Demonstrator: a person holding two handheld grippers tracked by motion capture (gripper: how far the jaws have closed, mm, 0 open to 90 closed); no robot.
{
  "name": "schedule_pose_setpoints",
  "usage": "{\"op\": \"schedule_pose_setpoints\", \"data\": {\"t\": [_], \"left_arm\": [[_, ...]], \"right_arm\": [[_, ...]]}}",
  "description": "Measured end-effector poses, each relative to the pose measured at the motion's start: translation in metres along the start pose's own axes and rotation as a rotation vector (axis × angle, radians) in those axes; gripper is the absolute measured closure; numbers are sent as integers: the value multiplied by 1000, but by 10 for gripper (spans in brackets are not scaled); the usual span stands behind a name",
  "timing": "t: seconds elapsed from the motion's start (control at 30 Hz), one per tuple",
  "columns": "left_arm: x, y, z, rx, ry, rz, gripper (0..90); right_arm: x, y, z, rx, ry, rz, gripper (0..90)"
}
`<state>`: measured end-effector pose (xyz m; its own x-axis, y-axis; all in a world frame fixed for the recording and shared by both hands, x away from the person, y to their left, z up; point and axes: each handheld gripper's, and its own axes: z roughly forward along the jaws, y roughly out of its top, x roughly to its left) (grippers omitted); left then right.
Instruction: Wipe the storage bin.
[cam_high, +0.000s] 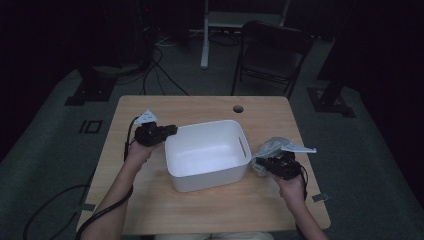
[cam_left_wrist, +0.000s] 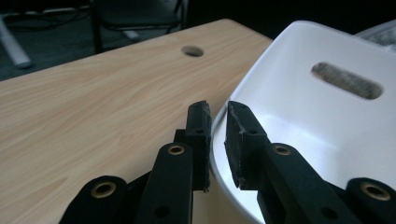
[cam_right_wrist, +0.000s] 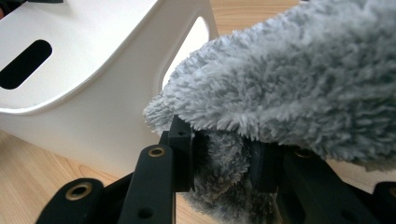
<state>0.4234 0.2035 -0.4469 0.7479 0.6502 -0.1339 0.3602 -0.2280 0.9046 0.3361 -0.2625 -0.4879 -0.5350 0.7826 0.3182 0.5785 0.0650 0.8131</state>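
Note:
An empty white plastic bin (cam_high: 177, 182) with slot handles stands in the middle of the wooden table (cam_high: 150, 107). My left gripper (cam_high: 172, 130) is at the bin's left rim. In the left gripper view its jaws (cam_left_wrist: 217, 135) straddle the bin wall (cam_left_wrist: 299, 93), one pad outside and one inside, shut on the rim. To the right of the bin, my right gripper (cam_high: 260, 162) is shut on a grey fluffy cloth (cam_high: 270, 147). In the right gripper view the cloth (cam_right_wrist: 289, 79) bunches over the jaws (cam_right_wrist: 219, 158), close beside the bin's right wall (cam_right_wrist: 93, 70).
A round cable hole (cam_high: 238, 108) sits near the table's far edge. A dark folding chair (cam_high: 272, 55) stands behind the table, and cables lie on the floor to the left. Bare tabletop lies in front of the bin.

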Motion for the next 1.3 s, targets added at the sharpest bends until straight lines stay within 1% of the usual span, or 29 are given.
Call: {"op": "schedule_pose_setpoints", "data": {"t": [0.03,0.1,0.2,0.3,0.4,0.43,0.47,0.5,0.57,0.6,0.7,0.73,0.8,0.87,0.9,0.93,0.97,1.0,1.03,1.1,1.13,1.17,1.3], "left_arm": [[1,2,1,2,-2,8,755],[2,6,5,18,-30,27,744],[2,9,11,47,-38,44,736],[3,10,12,58,-34,42,762],[0,11,11,72,-18,45,775],[-1,11,10,78,-7,50,783],[-3,11,9,78,5,47,784],[-5,9,7,78,2,46,796],[-9,5,2,78,9,38,815],[-12,3,-1,76,1,40,829],[-19,-5,-9,59,-9,28,860],[-21,-6,-10,56,-8,21,861],[-24,-7,-11,53,0,25,860],[-22,-7,-9,54,-15,18,856],[-21,-6,-6,71,-20,19,831],[-20,-6,-3,81,-32,24,826],[-20,-5,-1,90,-32,25,789],[-20,-5,4,107,-37,31,790],[-21,-5,6,109,-43,32,791],[-22,-4,9,99,-25,27,843],[-22,-5,9,94,-21,30,847],[-23,-6,9,89,-18,23,851],[-29,-10,3,80,28,13,856]], "right_arm": [[0,0,0,-1,-1,0,671],[-1,-1,-1,1,-2,1,671],[-2,-1,0,4,-4,3,671],[-2,-2,1,8,-3,0,671],[-1,-2,1,9,-3,1,671],[-1,-2,1,9,-3,0,671],[0,-2,1,9,-3,-2,671],[0,-2,1,9,-3,-5,671],[0,-1,0,6,-8,-3,671],[-1,-1,0,5,-8,1,671],[-3,-1,-2,-1,-5,11,671],[-4,0,-3,-2,0,17,671],[-3,0,-3,-4,-1,13,671],[-3,1,-3,-6,0,14,671],[-3,0,-3,-4,-1,12,671],[-3,0,-4,-3,1,11,671],[-3,0,-4,-2,1,10,671],[-3,0,-4,0,2,9,671],[-2,-1,-4,2,1,8,671],[-2,-1,-4,1,2,1,671],[-1,-1,-4,2,2,-1,671],[0,-1,-5,3,2,-2,671],[0,-1,-4,5,5,-3,671]]}}
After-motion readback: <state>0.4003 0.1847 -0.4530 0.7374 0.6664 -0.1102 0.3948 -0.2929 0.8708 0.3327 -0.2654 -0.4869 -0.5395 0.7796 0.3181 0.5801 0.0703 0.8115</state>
